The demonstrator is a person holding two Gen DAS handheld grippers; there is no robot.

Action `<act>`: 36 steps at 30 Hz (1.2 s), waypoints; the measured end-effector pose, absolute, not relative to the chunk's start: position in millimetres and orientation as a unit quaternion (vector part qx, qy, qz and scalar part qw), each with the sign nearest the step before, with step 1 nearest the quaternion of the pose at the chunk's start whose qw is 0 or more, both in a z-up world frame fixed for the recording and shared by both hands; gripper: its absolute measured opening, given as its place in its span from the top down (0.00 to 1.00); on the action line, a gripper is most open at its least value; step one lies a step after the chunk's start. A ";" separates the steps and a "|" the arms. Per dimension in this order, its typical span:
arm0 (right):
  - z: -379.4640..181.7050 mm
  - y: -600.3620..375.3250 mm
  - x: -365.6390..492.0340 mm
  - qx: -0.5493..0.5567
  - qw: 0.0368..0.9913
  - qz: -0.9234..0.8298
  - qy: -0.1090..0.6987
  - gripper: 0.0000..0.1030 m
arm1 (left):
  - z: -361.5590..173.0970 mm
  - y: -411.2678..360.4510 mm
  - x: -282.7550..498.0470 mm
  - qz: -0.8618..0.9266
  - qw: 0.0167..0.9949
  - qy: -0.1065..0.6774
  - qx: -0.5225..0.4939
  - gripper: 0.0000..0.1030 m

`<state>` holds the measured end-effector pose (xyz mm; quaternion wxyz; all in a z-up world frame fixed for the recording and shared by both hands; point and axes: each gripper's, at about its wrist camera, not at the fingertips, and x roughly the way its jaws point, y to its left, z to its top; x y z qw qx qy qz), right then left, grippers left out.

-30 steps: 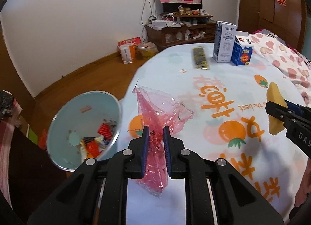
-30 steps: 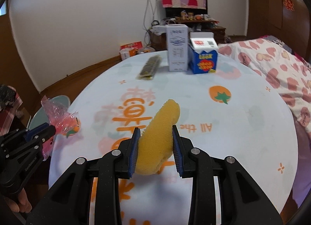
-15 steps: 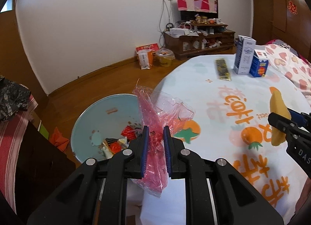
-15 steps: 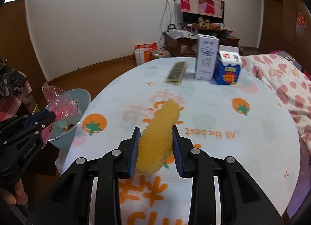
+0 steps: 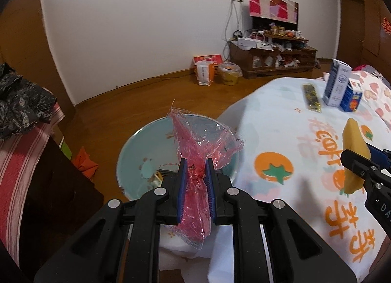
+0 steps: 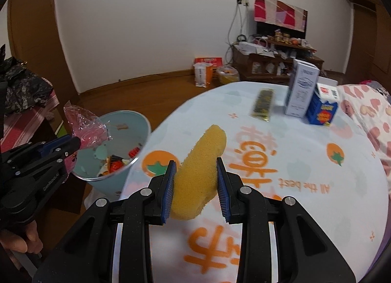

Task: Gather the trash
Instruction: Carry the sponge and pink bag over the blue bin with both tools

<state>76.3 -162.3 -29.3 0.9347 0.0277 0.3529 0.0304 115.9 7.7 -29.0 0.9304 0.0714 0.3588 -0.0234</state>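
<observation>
Both tools grip trash: my left tool [image 5: 196, 173] pinches the pink plastic bag [image 5: 200, 146] directly over the bin [image 5: 136, 141] at frame centre; my right tool [image 6: 196, 180] clamps the yellow sponge [image 6: 198, 173] farther off.

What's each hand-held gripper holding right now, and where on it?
Left hand-held gripper: pink plastic wrapper, pinched at its bunched middle. Right hand-held gripper: yellow sponge, gripped across its lower half.

A crumpled pink plastic bag [image 5: 195, 158] was held upright above the pale blue bin [image 5: 136, 146]; a curved yellow sponge [image 6: 199, 173] was held tilted over the bench [image 6: 305, 160].
</observation>
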 end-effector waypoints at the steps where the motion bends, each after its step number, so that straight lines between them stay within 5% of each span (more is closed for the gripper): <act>1: -28.8 -159.5 77.3 0.026 0.935 0.033 0.353 0.68 | -28.9 11.0 117.5 -0.019 0.930 0.359 0.070 0.85; 36: -36.6 -91.7 144.9 0.004 0.926 0.100 0.363 0.68 | -54.8 50.3 173.9 0.025 0.920 0.389 0.035 0.85</act>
